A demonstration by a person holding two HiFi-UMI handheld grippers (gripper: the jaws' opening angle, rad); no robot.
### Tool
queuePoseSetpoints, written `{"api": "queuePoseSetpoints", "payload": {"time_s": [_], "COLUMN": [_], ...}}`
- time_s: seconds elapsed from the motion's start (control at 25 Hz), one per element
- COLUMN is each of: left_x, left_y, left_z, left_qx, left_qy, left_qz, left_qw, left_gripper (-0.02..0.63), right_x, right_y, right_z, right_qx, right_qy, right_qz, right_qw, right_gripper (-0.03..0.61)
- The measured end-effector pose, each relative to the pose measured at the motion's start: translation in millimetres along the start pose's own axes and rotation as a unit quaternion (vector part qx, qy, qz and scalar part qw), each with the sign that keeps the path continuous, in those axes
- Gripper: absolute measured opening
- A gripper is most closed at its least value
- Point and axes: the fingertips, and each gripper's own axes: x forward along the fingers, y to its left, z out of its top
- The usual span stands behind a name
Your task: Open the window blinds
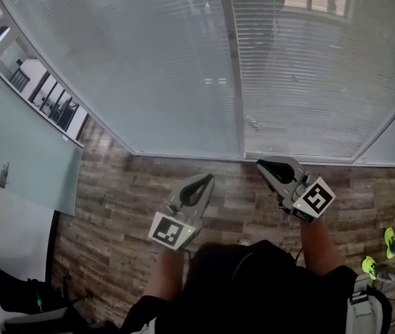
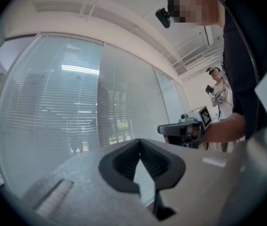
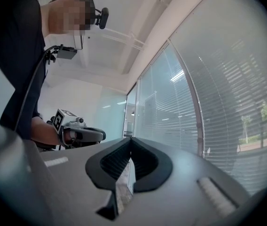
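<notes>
White slatted blinds [image 1: 149,61] hang shut over the tall windows ahead, split by a grey mullion [image 1: 234,68]; they also fill the left gripper view [image 2: 53,107] and the right gripper view [image 3: 237,107]. A small pale knob [image 1: 252,122] hangs low beside the mullion. My left gripper [image 1: 208,178] [image 2: 139,141] is shut and empty, pointing level at the blinds a short way off. My right gripper [image 1: 260,163] [image 3: 130,139] is also shut and empty, nearer the mullion's foot. Each gripper shows in the other's view: the right gripper [image 2: 164,128] and the left gripper [image 3: 101,134].
Wood-plank floor [image 1: 128,200] runs up to the window sill. A frosted glass partition [image 1: 23,145] stands at the left. Dark bags [image 1: 10,291] lie at the lower left, and green shoes [image 1: 378,256] at the right. Another person [image 2: 218,86] stands far off along the windows.
</notes>
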Motion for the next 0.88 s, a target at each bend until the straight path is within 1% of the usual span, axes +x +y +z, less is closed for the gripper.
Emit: {"api": "queuePoseSetpoints", "payload": {"time_s": [0.28,0.52,0.68,0.88], "left_x": [6,21,31,41], "left_y": [3,6,14,29], "left_z": [0,-4,-8,-12], "left_qx": [-0.013,-0.015,-0.016,-0.022], "left_qy": [-0.013,-0.016,-0.017,-0.021], "left_qz": [-0.005,-0.026,-0.032,-0.043], "left_qw": [0.9998,0.9994,0.9992,0.9986], "left_gripper": [0.003,0.003,0.003,0.003], "right_x": [1,1,6,18], "right_y": [-2,-16,-23,-38], "right_z": [1,-3,-7,-10], "right_qx": [-0.010,-0.010,-0.010,-0.010], "right_qy": [0.006,0.017,0.025,0.027], "right_qz": [-0.002,-0.019,-0.020,-0.035], "right_qw": [1.000,1.000,0.999,0.999], "right_gripper": [0.005,0.005,0.005,0.005]}}
